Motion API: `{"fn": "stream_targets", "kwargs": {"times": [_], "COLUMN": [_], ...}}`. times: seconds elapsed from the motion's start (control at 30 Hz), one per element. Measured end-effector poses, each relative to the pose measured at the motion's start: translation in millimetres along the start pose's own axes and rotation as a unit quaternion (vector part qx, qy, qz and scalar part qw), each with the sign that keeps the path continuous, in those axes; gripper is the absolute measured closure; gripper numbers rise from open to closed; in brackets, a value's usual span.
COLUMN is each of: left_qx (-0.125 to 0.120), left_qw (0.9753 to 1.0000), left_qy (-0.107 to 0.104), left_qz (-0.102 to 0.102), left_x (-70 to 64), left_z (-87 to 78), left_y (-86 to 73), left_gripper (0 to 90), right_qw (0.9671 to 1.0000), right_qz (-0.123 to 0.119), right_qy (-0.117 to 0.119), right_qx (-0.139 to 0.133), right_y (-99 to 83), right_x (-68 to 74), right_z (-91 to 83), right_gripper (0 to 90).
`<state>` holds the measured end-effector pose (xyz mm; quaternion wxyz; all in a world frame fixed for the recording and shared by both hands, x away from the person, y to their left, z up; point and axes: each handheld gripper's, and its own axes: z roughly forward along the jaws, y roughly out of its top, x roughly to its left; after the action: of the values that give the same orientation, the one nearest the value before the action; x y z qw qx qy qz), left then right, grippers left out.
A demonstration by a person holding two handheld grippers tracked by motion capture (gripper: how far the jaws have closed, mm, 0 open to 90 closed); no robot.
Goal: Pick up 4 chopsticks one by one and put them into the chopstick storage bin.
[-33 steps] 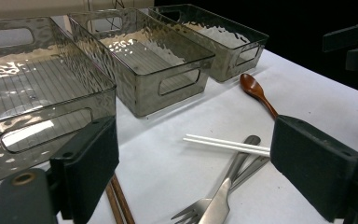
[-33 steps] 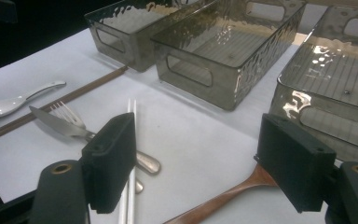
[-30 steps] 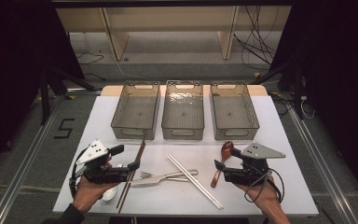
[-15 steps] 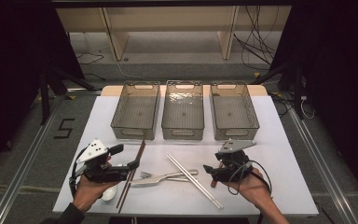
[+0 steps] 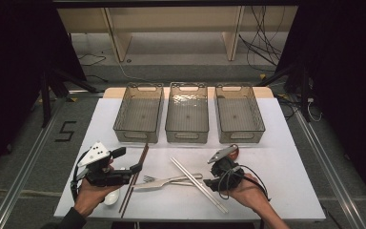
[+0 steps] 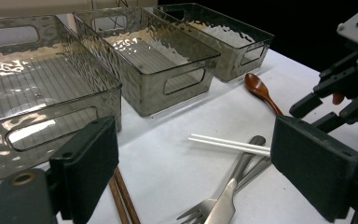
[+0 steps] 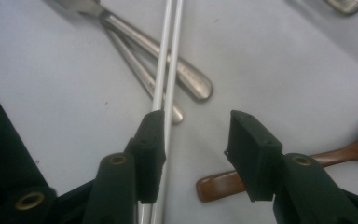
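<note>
Right gripper hangs low over the white chopsticks, jaws apart, one jaw touching them. Left gripper jaws wide apart beside the brown chopsticks, gripping nothing.

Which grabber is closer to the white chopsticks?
Right. The right gripper hangs just over the white chopsticks, one jaw beside them, jaws open. The left gripper sits farther off, by the brown chopsticks, with the fork in between.
</note>
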<state>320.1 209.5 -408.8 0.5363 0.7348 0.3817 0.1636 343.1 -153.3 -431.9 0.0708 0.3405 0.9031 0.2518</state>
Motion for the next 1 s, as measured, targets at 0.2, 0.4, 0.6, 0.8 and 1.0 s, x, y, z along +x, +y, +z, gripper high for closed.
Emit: {"fn": "stream_targets", "kwargs": {"times": [0.2,0.4,0.6,0.8,1.0], "left_qx": [0.004,0.004,0.004,0.004,0.004], "left_qw": [1.0000,1.0000,1.0000,1.0000,1.0000], "left_qy": [0.000,0.000,0.000,0.000,0.000], "left_qz": [0.004,0.004,0.005,0.005,0.007], "left_x": [0.4,0.5,0.3,0.4,0.6], "left_z": [-0.2,-0.2,-0.2,-0.3,-0.3], "left_y": [-0.2,-0.2,-0.2,-0.2,-0.1], "left_gripper": [14.6,14.6,14.6,14.6,14.6], "right_qw": [0.9993,0.9977,0.9965,0.9954,0.9942], "right_qz": [-0.004,-0.011,-0.011,-0.007,-0.009], "right_qy": [0.014,0.023,0.027,0.030,0.026], "right_qx": [0.034,0.063,0.078,0.091,0.104], "right_y": [-1.2,-1.9,-1.9,-2.0,-2.1], "right_x": [3.2,7.5,7.5,6.0,5.3], "right_z": [9.0,19.7,24.6,28.9,33.2], "right_gripper": [62.1,67.3,71.3,75.8,80.0]}}
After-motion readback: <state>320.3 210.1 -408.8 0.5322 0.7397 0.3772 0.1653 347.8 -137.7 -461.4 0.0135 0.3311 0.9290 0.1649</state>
